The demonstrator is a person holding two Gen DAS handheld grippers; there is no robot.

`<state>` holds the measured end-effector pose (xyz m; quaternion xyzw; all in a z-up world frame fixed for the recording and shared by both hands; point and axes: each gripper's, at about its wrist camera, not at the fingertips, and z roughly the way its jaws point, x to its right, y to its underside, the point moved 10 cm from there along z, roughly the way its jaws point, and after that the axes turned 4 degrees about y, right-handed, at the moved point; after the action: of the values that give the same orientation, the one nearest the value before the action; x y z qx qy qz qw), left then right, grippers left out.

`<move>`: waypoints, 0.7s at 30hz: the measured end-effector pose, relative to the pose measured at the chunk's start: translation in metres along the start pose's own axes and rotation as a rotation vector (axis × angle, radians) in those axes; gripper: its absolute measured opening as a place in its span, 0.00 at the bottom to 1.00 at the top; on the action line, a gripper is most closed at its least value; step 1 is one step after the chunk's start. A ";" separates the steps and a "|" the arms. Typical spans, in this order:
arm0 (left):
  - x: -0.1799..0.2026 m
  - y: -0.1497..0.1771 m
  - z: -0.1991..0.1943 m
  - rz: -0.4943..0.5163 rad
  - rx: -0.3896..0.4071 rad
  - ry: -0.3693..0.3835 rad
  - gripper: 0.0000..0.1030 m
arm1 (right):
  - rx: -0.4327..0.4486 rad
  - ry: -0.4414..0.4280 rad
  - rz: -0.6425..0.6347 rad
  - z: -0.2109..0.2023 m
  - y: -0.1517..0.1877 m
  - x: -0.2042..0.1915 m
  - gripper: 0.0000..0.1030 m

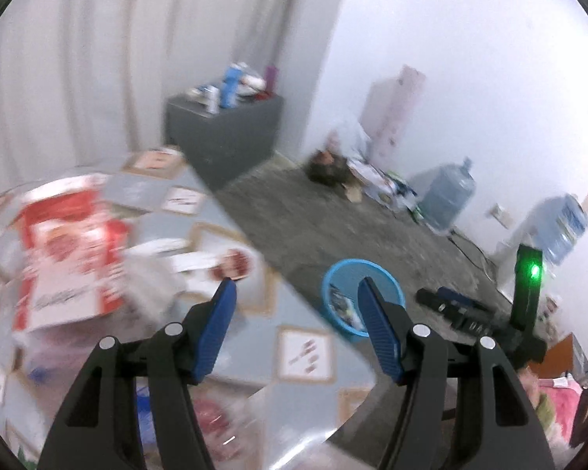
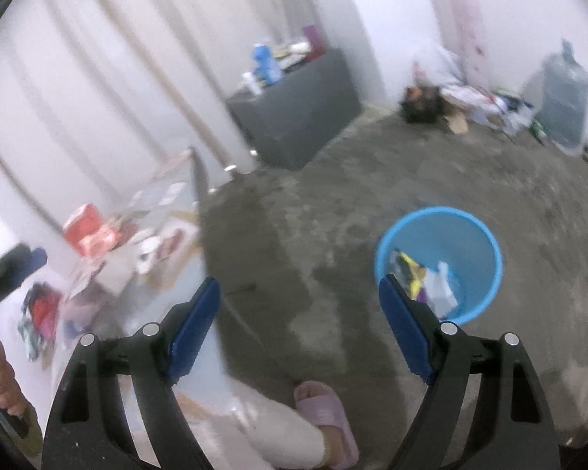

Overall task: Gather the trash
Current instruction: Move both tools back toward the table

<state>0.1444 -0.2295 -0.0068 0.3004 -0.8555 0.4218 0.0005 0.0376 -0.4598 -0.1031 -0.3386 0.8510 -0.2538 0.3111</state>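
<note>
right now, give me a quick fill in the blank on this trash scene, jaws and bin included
1. The round bin on the concrete floor is coloured ____.
2. The jaws of the right gripper hold ____.
3. The red and white carton lies on the ____, not on the floor.
4. Inside the bin there is already some ____.

Missing words: blue; nothing; table; trash
</note>
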 end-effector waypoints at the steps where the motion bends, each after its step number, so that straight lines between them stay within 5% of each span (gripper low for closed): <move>1: -0.009 0.006 -0.012 -0.009 0.014 -0.018 0.61 | 0.001 -0.009 -0.018 -0.001 0.000 -0.008 0.77; 13: -0.177 0.131 -0.135 -0.270 0.069 -0.335 0.61 | -0.024 -0.129 -0.322 0.000 0.016 -0.137 0.77; 21: -0.197 0.166 -0.136 -0.373 0.076 -0.280 0.61 | -0.076 -0.230 -0.455 0.008 0.037 -0.207 0.77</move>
<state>0.1866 0.0468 -0.0890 0.5087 -0.7604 0.4005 -0.0513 0.1469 -0.2861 -0.0585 -0.5593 0.7209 -0.2451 0.3278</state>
